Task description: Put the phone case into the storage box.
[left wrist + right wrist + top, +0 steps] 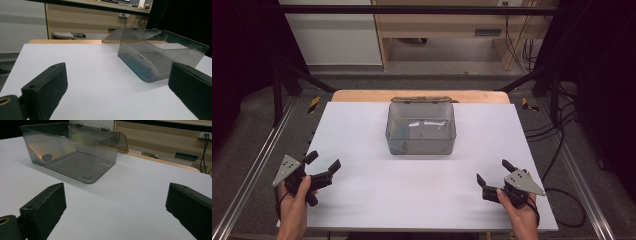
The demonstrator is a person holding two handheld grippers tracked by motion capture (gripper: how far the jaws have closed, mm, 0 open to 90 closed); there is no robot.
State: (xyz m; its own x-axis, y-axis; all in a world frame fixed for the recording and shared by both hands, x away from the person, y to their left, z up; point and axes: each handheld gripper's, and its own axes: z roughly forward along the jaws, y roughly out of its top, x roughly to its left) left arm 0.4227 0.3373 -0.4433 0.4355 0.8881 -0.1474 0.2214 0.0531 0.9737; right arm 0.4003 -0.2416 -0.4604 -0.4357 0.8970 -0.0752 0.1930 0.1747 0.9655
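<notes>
- The clear grey box (421, 129) stands on the white table (362, 200), at the far middle part of it, with its lid (421, 100) open and lying back toward the far edge
- A small dark thing (46, 157) lies inside the box near one corner; what it is I cannot tell
- The left gripper (323, 166) is held by the left hand (294, 202) at the near left side of the table, its jaws wide apart and holding nothing
- The right gripper (494, 172) is held by the right hand (519, 207) at the near right side, also with jaws wide apart and nothing between them
- Both grippers are well apart from the box, and each one looks toward it over the bare table
</notes>
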